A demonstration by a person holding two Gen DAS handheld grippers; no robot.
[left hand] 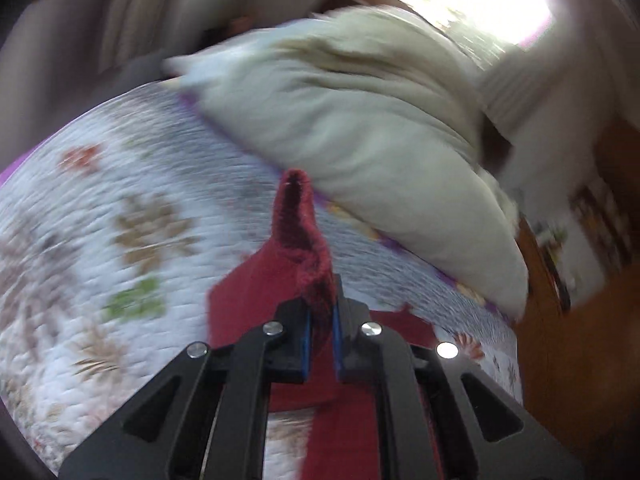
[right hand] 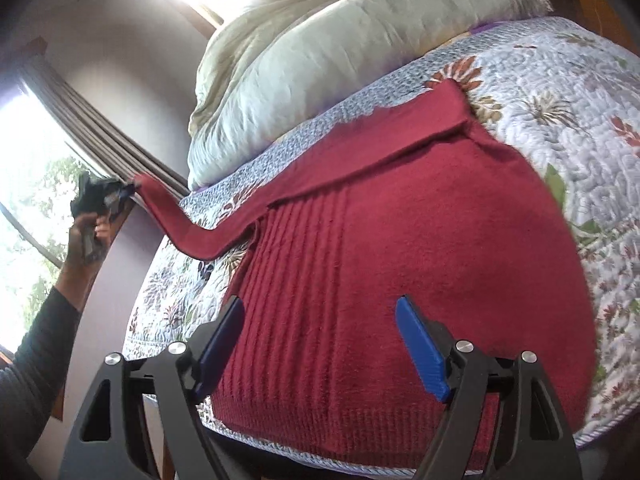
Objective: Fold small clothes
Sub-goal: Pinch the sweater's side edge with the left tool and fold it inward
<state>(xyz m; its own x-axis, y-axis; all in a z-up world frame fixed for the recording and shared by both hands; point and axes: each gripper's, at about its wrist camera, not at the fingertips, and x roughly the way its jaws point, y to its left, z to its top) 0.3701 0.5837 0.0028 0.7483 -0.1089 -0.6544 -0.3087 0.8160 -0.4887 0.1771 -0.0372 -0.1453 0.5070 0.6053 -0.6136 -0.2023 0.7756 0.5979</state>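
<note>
Grip: our left gripper (left hand: 320, 320) was clamped on the sleeve (right hand: 188, 236) of the red sweater (right hand: 400, 248), cuff lifted clear of the quilt (right hand: 560, 128).
Right gripper (right hand: 320, 344): jaws apart, hovering over the hem.
Progress: we judged it early; body flat, one sleeve crossed over, this one left.
Arm (right hand: 36, 344): stretched out left.

A bed (right hand: 560, 92) under a white quilt printed with leaves and flowers fills the room, a pale rumpled pillow (right hand: 304, 60) lying at its head. Behind it a bright window (right hand: 36, 184) glares beside striped curtains (right hand: 104, 128) and a plain mauve wall (right hand: 120, 40). In the blurred left view, what seems to be wooden furniture (left hand: 560, 360) stands beside the bed.
</note>
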